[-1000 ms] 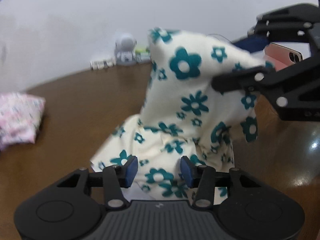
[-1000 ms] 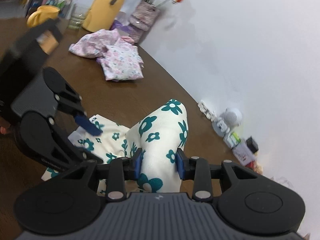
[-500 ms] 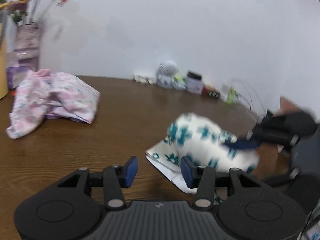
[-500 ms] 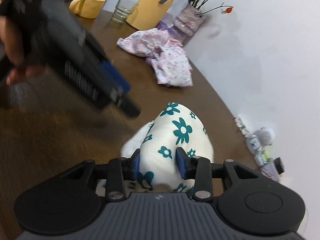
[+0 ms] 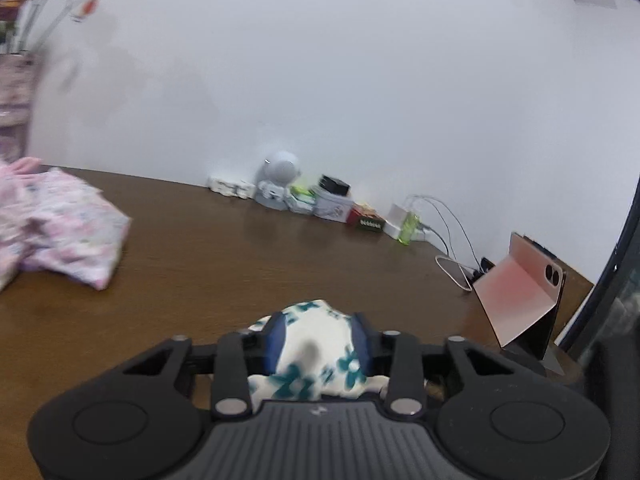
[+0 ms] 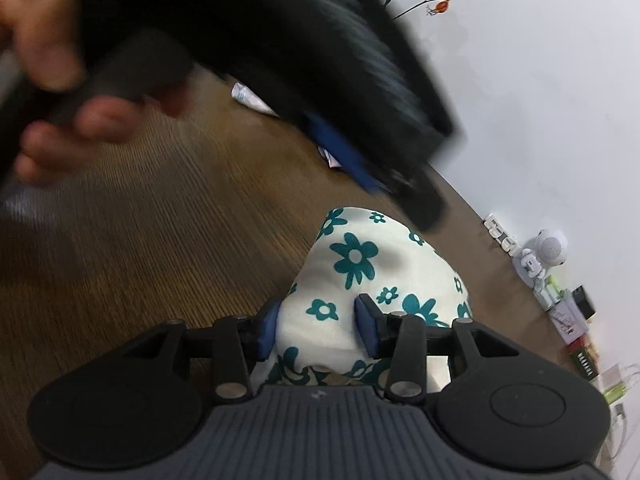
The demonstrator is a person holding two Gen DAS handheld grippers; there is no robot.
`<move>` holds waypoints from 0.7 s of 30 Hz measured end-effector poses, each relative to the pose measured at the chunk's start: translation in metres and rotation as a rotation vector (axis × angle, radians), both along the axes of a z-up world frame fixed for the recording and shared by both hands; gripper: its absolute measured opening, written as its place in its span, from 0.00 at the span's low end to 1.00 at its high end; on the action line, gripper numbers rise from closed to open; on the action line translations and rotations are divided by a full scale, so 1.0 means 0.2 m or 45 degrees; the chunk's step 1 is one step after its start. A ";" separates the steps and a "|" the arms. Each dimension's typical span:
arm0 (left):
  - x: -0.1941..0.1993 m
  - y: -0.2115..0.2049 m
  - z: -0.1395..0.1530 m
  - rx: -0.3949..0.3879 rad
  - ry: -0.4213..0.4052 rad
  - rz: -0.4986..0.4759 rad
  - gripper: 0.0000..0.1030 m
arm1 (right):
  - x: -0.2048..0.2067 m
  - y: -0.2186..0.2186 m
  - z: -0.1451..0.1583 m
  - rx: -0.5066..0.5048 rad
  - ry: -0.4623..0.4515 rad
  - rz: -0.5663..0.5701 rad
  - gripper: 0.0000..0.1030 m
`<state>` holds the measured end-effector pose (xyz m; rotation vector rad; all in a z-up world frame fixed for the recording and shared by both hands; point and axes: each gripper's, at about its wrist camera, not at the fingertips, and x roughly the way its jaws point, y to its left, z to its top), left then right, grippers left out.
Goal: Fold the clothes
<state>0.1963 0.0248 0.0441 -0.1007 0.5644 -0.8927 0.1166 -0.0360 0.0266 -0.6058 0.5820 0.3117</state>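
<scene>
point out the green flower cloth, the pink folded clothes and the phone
green flower cloth (image 6: 356, 260), right wrist view, on a large flower
pink folded clothes (image 5: 68, 236), left wrist view, top of the pile
phone (image 5: 520, 292), left wrist view, pink back

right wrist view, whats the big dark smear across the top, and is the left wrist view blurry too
Right wrist view: the smear is the left gripper and the hand holding it, motion-blurred close to the lens; the floral cloth stays sharp. Left wrist view: milder blur, softening the pink clothes and the vase edge; fisheye corners dark.
</scene>
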 end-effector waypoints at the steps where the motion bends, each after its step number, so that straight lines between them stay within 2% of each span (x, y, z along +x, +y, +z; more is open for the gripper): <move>1: 0.02 -0.05 -0.01 0.060 0.007 0.006 0.24 | -0.01 -0.02 0.01 0.037 0.000 0.007 0.41; 3: 0.06 -0.12 -0.06 0.155 0.041 0.022 0.20 | -0.04 -0.06 0.03 0.110 0.000 0.021 0.44; 7: 0.12 -0.10 -0.14 0.110 0.131 0.034 0.20 | -0.15 -0.23 0.14 0.293 0.056 0.055 0.44; 10: 0.11 -0.10 -0.16 0.110 0.110 0.036 0.20 | -0.22 -0.43 0.26 0.467 0.089 0.010 0.44; 13: 0.08 -0.12 -0.16 0.134 0.074 0.042 0.20 | -0.15 -0.57 0.30 0.519 0.045 -0.119 0.44; 14: 0.08 -0.12 -0.16 0.139 0.068 0.046 0.20 | -0.11 -0.61 0.30 0.532 0.040 -0.158 0.44; 16: 0.07 -0.12 -0.17 0.146 0.063 0.053 0.20 | 0.02 -0.67 0.26 0.585 0.100 -0.188 0.43; 18: 0.07 -0.12 -0.16 0.156 0.066 0.059 0.21 | 0.11 -0.68 0.17 0.616 0.178 -0.183 0.32; 20: 0.07 -0.12 -0.17 0.160 0.072 0.059 0.22 | 0.14 -0.66 0.07 0.612 0.248 -0.196 0.32; 21: 0.06 -0.12 -0.18 0.159 0.073 0.058 0.22 | 0.12 -0.64 0.05 0.604 0.240 -0.196 0.32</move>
